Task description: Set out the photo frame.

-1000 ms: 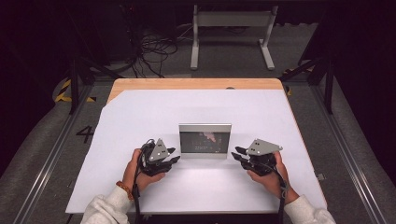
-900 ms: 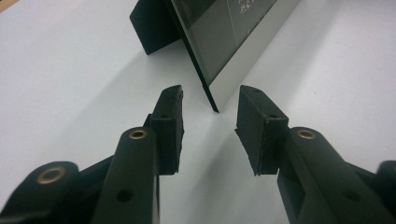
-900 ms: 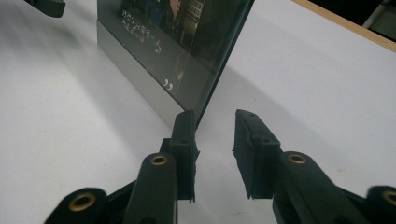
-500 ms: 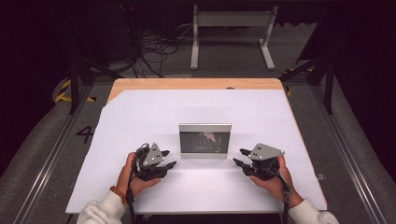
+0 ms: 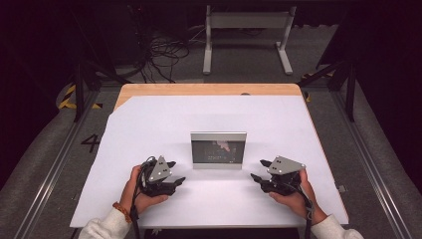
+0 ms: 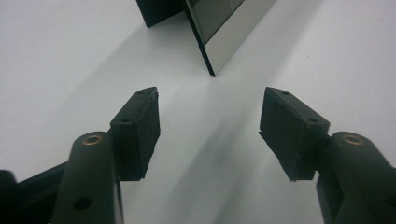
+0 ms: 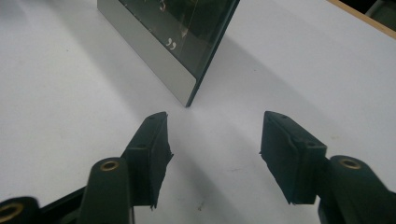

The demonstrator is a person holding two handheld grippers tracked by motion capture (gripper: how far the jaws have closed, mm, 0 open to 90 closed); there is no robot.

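A silver-edged picture frame (image 5: 219,149) with dark glass stands upright in the middle of the white table. My left gripper (image 5: 176,171) lies low on the table just left of it, pointing at its lower left corner (image 6: 229,28). My right gripper (image 5: 259,169) mirrors it on the other side, aimed at the frame's lower right corner (image 7: 154,51). In both gripper views the left gripper (image 6: 211,100) and the right gripper (image 7: 215,116) stand open a short way off the frame, with bare table between the pads. Both pairs of jaws have just been opening.
The white table top (image 5: 149,124) has a wooden strip (image 5: 209,89) along its far edge. Behind it on the floor stand a metal stand (image 5: 246,35) and loose cables (image 5: 159,55). Metal rails run along both sides of the table.
Both pairs of jaws have spread wider. Both hands have drifted slightly back toward the near edge of the table, away from the frame.
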